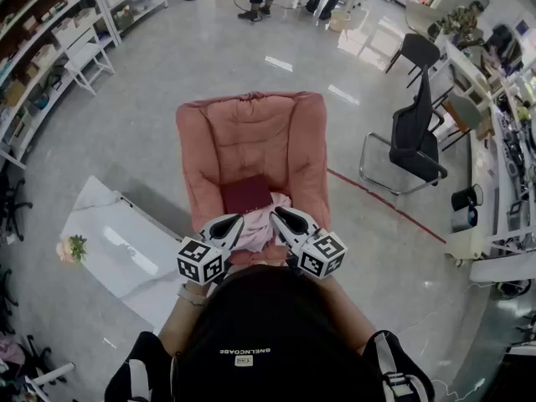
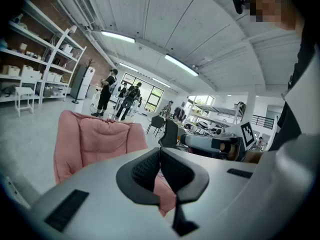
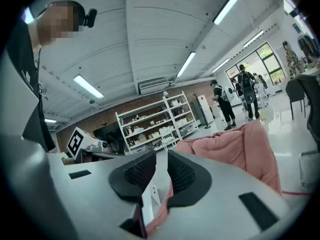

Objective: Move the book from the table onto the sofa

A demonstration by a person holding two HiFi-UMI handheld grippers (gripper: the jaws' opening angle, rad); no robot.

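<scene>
The book [image 1: 245, 193] lay on the sofa [image 1: 251, 132]; it looked stiff and lightish, best pinched at an edge. The left gripper [image 1: 234, 221] was closed, the right gripper [image 1: 280, 214] barely parted, both empty.

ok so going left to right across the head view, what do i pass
flowers → white table → left hand-held gripper → right hand-held gripper → black chair → desk
</scene>
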